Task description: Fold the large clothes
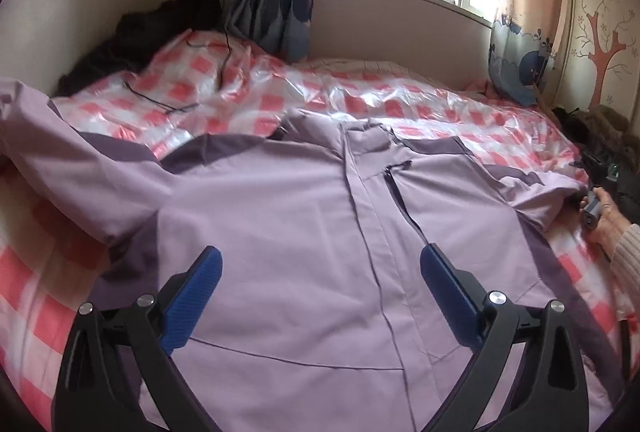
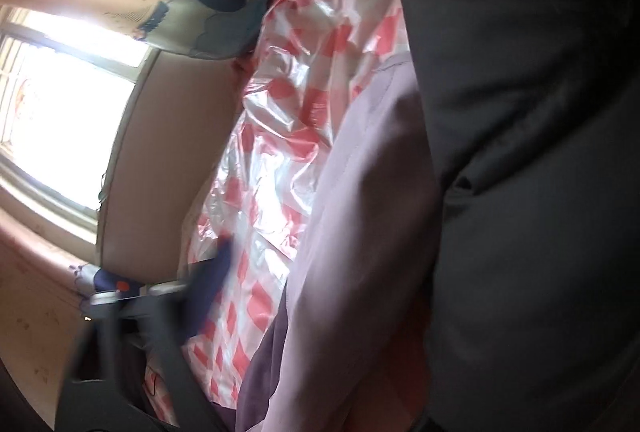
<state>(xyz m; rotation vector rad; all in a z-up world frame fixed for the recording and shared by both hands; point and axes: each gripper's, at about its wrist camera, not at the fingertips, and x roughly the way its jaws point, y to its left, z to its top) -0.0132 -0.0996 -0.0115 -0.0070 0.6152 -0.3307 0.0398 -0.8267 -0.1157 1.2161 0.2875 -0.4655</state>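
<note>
Clearly the lilac jacket [image 1: 304, 216] is soft, light shell cloth: it drapes, creases and bunches easily, and I judge it slips readily over the glossy pink-checked plastic sheet [image 1: 360, 100] that covers the bed. It lies front up across the near half of the bed, collar toward the far side, its zip placket running down the middle. One sleeve spreads out to the left, the other trails to the right edge. Best holds look like the sleeve cuffs, the shoulder seams and the hem corners, where doubled cloth gives the pads something to bite; a pinch in the flat front panel would only raise a tent of fabric.

The left gripper [image 1: 320, 264] hovers over the jacket's lower front, angled downward, its blue pads spread wide with nothing between them, so it is released. At the right edge a hand [image 1: 600, 216] in a pale knitted sleeve holds the right gripper's handle just beside the end of the right sleeve. In the right wrist view the camera is rolled on its side and blurred; one dark finger [image 2: 208, 296] shows near the sheet, with lilac cloth and a dark garment [image 2: 528, 152] crowding the lens. Whether those tongs are clenched on the sleeve I cannot tell.
</note>
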